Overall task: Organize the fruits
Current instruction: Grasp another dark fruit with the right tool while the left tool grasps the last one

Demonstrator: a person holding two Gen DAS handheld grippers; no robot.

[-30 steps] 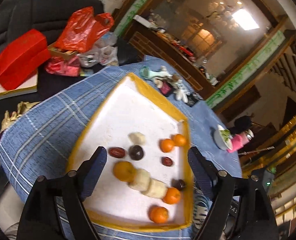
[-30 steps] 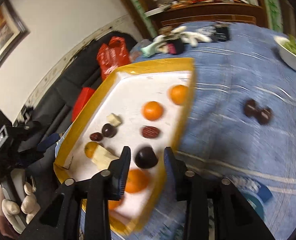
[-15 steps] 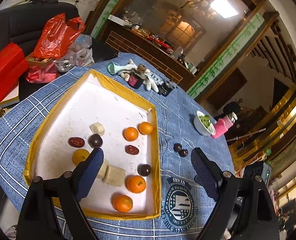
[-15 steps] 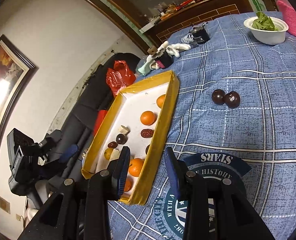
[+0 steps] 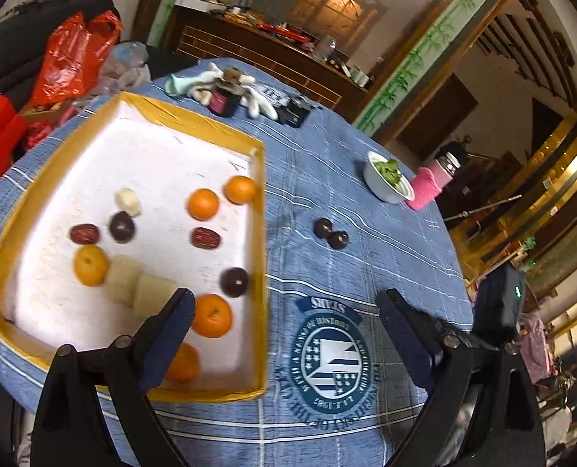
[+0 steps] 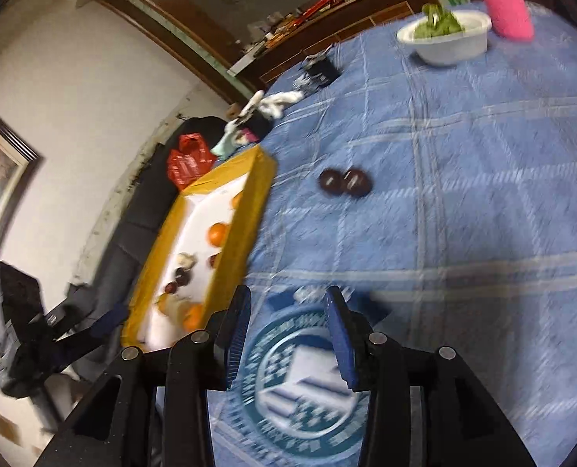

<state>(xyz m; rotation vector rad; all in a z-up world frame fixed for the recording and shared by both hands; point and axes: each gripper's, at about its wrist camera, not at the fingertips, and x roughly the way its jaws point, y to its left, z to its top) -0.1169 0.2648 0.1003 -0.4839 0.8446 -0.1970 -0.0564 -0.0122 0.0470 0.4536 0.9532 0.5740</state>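
A yellow-rimmed white tray (image 5: 263,210) lies on the blue checked tablecloth and holds several oranges (image 5: 203,204), dark plums (image 5: 234,282), red dates (image 5: 205,237) and pale banana pieces (image 5: 124,280). Two dark plums (image 5: 330,234) lie on the cloth right of the tray; they also show in the right wrist view (image 6: 343,183). My left gripper (image 5: 284,311) is wide open and empty above the tray's near right corner. My right gripper (image 6: 288,325) is partly open and empty over the round printed emblem (image 6: 304,381), the tray (image 6: 249,210) to its left.
A white bowl of greens (image 5: 388,181) and a pink bottle (image 5: 428,188) stand at the far right. White gloves and a dark jar (image 5: 226,95) sit behind the tray. Red bags (image 5: 70,58) lie on a black sofa to the left.
Both grippers have swung right, away from the tray and toward the open cloth. The right gripper, which hovered over a dark plum in the tray a second ago, is now above the emblem.
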